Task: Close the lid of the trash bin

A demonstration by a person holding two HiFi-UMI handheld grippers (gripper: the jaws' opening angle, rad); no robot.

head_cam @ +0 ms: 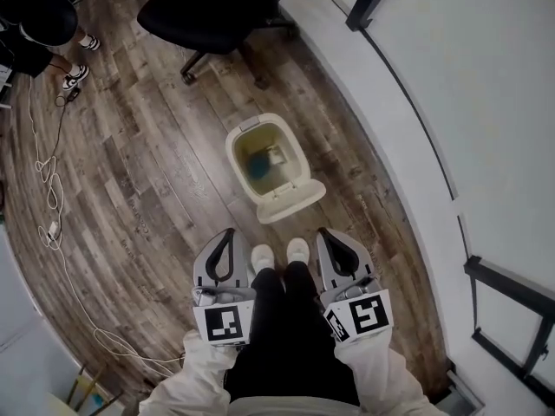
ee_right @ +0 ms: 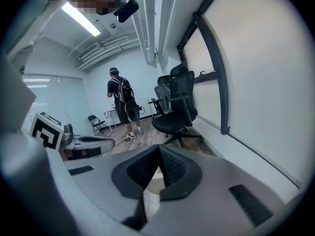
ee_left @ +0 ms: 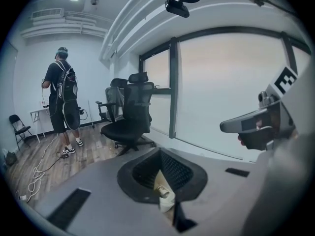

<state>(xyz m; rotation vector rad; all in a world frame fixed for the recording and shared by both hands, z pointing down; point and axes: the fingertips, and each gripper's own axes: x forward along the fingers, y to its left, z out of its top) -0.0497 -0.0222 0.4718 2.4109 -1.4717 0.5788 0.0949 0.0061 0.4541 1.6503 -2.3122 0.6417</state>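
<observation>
Trash bin (head_cam: 234,159) sat on the wood floor (head_cam: 147,172) near the wall, just ahead of the person's white shoes (head_cam: 263,256). Its lid (head_cam: 290,199) was flipped open on the shoe side, with something blue inside. Left gripper (head_cam: 227,232) and right gripper (head_cam: 325,232) flanked the legs, apart from the bin, both clenched on nothing. Office chair (head_cam: 212,11) stood beyond.

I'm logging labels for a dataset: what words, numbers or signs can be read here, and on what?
No readable words or numbers in any view.
Left gripper: its cube bears a black-and-white square marker, a pattern, not text.
Right gripper: the same.
Trash bin: no label shows.
</observation>
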